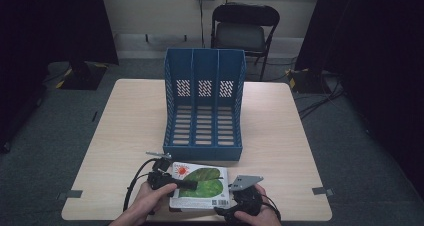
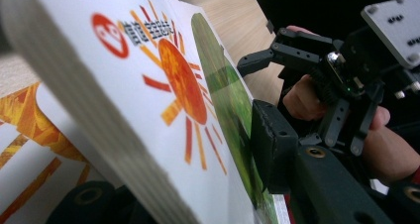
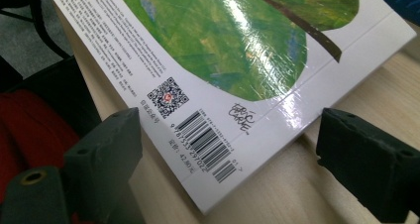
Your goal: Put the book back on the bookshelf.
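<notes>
My table (image 1: 130, 121) is a light wood-grain top, squarish with rounded corners, standing on grey carpet. Directly on it, about centre, I see a blue three-slot file rack (image 1: 204, 106), open side toward me, slotted floor and perforated back. Just in front of the rack, at the near edge, lies a white picture book (image 1: 200, 186) with a green leaf and orange sun on its cover; its left part looks raised off the wood.

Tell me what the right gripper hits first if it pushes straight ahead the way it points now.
Probably the book: its barcode corner lies between the open right gripper jaws, just ahead. Whether the corner rests on the table is unclear.
</notes>
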